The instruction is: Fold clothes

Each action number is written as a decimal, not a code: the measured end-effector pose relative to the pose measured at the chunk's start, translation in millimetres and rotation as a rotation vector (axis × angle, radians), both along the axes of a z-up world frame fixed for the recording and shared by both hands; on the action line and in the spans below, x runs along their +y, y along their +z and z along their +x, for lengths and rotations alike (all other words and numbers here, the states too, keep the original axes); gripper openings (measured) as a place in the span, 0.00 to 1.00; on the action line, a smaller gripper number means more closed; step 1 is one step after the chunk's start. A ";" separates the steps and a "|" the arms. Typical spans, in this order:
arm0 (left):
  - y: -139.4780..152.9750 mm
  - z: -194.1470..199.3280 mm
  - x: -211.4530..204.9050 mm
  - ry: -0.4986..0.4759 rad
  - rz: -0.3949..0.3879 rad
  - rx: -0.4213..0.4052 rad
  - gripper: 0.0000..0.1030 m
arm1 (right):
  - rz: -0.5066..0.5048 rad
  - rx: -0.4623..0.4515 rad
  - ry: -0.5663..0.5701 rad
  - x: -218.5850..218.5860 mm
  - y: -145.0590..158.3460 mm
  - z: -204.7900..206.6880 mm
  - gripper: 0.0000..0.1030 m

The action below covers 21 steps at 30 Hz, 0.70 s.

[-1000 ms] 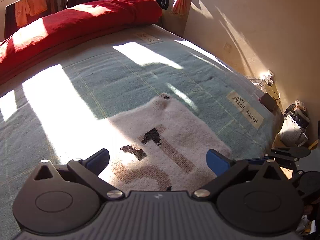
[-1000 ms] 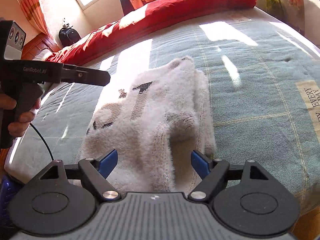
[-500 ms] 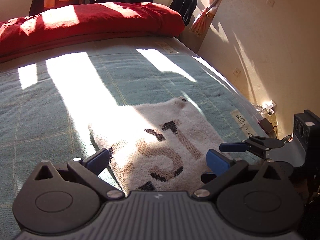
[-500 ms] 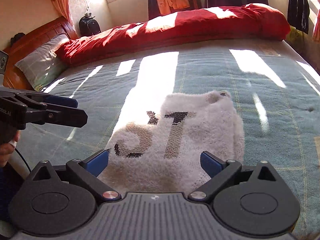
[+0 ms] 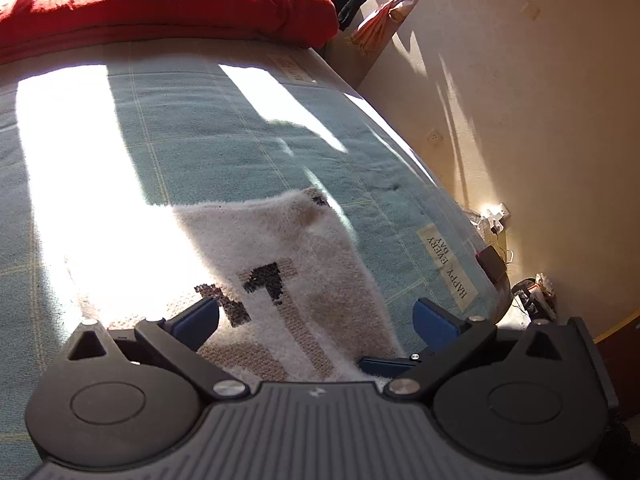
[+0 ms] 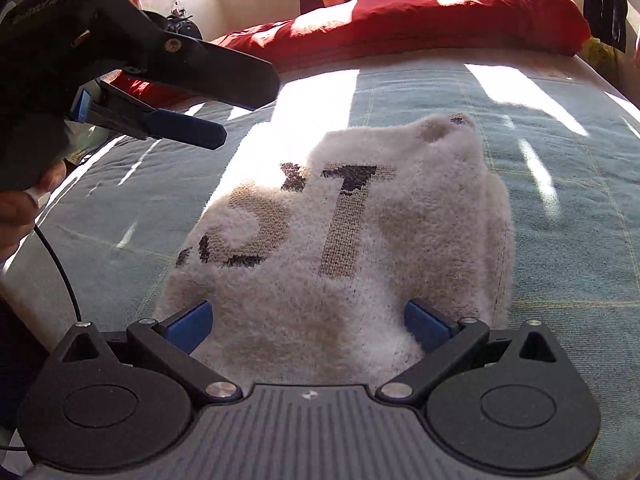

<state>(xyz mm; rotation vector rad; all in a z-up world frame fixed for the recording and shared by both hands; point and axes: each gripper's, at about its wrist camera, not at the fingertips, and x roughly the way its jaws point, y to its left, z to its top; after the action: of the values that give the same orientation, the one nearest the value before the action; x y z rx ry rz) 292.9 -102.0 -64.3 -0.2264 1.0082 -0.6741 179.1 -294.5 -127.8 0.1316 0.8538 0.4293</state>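
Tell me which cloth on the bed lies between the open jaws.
The fluffy white sweater with knitted letters, not the red duvet bunched along the far edge.

a fuzzy white sweater [image 6: 360, 248] lies folded and flat on the pale blue-green bedspread [image 6: 568, 216]. its upper face shows tan and dark knitted letters, partly sunlit.

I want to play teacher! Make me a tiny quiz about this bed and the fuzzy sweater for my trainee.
1. True or false: the fluffy white knitted sweater lies folded on the pale blue-green bedspread.
2. What colour is the bulky rolled duvet at the far side of the bed?
3. The right hand-held gripper is: A) open, B) shut on the sweater?

Key: 1 true; 2 red; 3 A.
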 end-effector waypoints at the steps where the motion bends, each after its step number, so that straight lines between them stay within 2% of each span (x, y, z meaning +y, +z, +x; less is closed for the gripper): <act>1: -10.3 3.4 -2.3 0.004 -0.006 0.033 0.99 | -0.002 -0.003 0.008 0.1 -0.4 -0.7 1.00; 3: -31.3 10.1 -6.5 0.013 -0.018 0.101 0.99 | 0.031 -0.005 0.002 -4.6 -1.1 -2.1 1.00; 6: -46.6 13.5 -5.1 0.022 -0.030 0.117 0.99 | 0.082 0.000 0.003 -12.1 -1.8 -1.4 1.00; 10: -49.4 18.3 -3.6 0.003 -0.041 0.129 0.99 | 0.088 -0.004 0.015 -13.3 -2.4 -1.2 1.00; 15: -49.0 16.6 -7.8 -0.054 -0.015 0.085 0.99 | 0.065 -0.020 0.019 -9.9 -3.2 -2.3 1.00; 21: -40.4 21.4 -4.2 -0.024 -0.027 0.138 0.99 | 0.056 -0.028 0.016 -9.2 1.2 -5.4 1.00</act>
<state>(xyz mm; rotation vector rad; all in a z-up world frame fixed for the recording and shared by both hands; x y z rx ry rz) 314.3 -106.2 -104.7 -0.2881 1.1360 -0.7014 173.7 -303.7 -126.6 0.1704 0.8157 0.4691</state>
